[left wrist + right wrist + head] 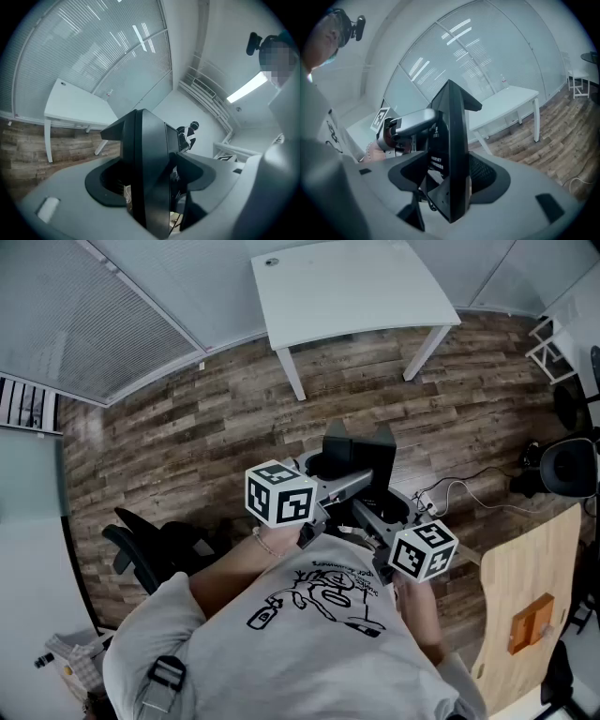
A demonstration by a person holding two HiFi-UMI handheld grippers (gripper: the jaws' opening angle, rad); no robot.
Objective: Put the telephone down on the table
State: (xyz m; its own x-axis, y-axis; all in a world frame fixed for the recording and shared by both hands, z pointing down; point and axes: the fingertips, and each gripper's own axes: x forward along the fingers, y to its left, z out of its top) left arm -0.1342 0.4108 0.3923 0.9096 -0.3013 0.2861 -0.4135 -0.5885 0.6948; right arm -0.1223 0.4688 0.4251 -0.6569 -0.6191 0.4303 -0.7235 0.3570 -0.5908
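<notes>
A black telephone (361, 457) hangs in the air above the wooden floor, held between both grippers in front of the person's chest. My left gripper (330, 486) grips its left side. In the left gripper view the telephone (147, 164) stands edge-on between the jaws of the left gripper (150, 176). My right gripper (380, 521) holds the other side, and in the right gripper view the telephone (452, 159) fills the gap of the right gripper (450, 178). The white table (347, 287) stands ahead, well beyond the telephone.
A black office chair (155, 549) stands at the lower left. At the right is a wooden tabletop (525, 587) with an orange object (530, 622) on it. Cables (455, 491) lie on the floor, near a dark chair (567, 465). Glass walls with blinds (84, 324) close the far side.
</notes>
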